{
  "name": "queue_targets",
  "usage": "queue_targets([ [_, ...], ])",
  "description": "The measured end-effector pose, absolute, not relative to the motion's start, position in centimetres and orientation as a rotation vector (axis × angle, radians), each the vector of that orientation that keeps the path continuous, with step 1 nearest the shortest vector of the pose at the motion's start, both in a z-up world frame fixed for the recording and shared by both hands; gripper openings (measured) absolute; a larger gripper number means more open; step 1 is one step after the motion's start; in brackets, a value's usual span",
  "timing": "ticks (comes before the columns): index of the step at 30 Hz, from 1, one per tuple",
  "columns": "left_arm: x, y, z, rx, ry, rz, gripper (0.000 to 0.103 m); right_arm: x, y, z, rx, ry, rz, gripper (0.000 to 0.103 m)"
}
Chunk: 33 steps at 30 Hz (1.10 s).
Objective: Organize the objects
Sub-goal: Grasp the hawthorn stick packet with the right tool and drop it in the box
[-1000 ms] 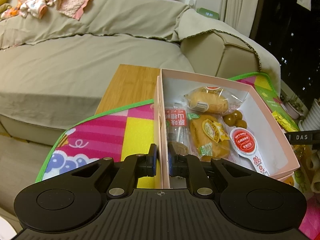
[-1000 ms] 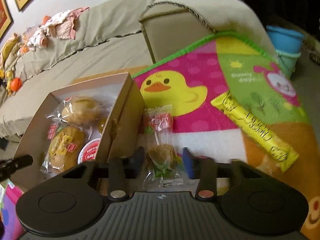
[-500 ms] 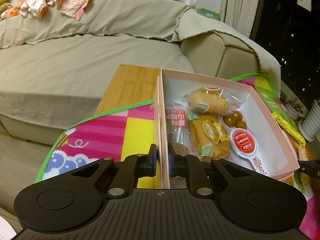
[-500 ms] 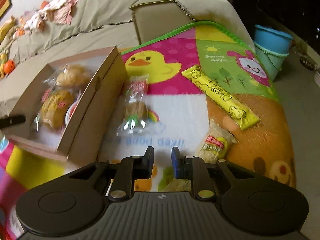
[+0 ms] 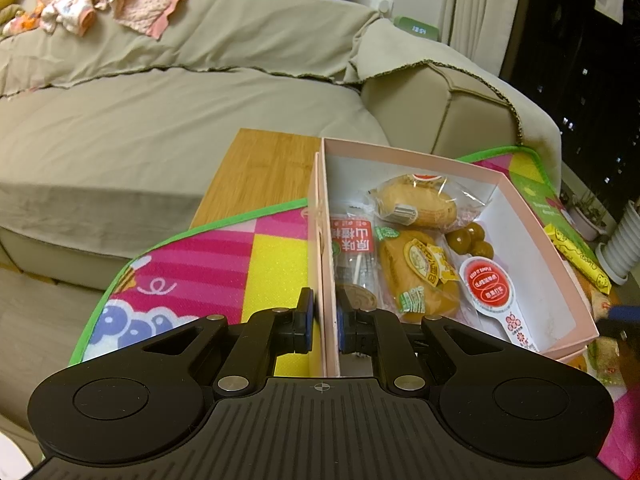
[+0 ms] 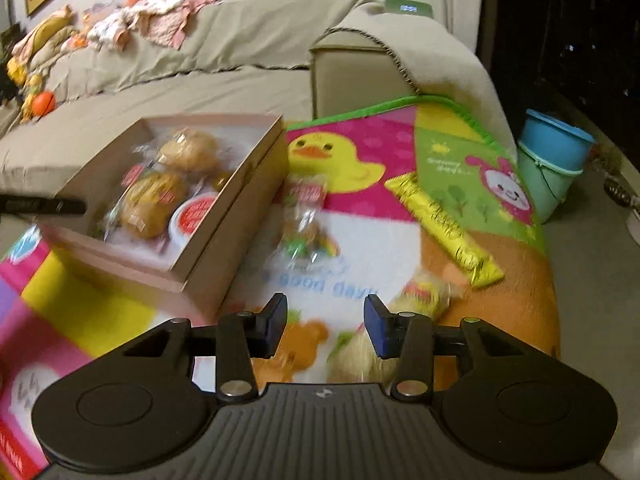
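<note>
Left wrist view, change: nothing has shifted over the last second; my left gripper sits at lower centre exactly as before, so the box is steadied for loading.
Left wrist view, tool: my jaws are clamped on the near wall of the pink box, one pad outside, one inside.
Left wrist view, contents: two wrapped buns, a red-labelled packet and a red-lidded cup lie inside the box, centre right of frame.
Right wrist view, change: a second ago my right gripper straddled the clear-wrapped snack; now that snack lies on the mat at centre frame, just beside the box, and I have pulled back toward the lower frame. It is not in the box yet.
Right wrist view, tool: my jaws have just been opening and stand partly apart, nothing between them.
Right wrist view, still loose: the yellow bar at right centre and a small yellow packet just beyond my right finger.
</note>
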<state>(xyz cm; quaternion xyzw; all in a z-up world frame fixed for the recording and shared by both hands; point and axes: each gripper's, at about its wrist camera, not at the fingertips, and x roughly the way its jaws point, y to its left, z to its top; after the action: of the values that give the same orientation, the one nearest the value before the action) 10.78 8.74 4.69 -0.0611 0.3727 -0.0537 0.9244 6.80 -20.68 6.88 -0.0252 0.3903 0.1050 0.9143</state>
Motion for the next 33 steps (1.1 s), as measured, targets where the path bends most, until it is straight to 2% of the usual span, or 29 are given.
queue_targets([
  [9,10.8,8.7,4.7,-0.124,0.767,-0.110,0.013,13.9,-19.4,5.1,0.083,0.841,0.307,0.042],
  [14,10.8,8.6,4.7,-0.121,0.769,-0.111,0.013,15.5,-19.2,3.7,0.093,0.865,0.286,0.035],
  [21,10.7,8.6,4.7,-0.127,0.769,-0.111,0.013,12.5,-20.1,4.0,0.063,0.873,0.196,0.034],
  [33,10.8,8.4,5.0,-0.132,0.767,-0.114,0.013,2.2,-19.3,4.9,-0.025,0.953,0.234,0.035],
])
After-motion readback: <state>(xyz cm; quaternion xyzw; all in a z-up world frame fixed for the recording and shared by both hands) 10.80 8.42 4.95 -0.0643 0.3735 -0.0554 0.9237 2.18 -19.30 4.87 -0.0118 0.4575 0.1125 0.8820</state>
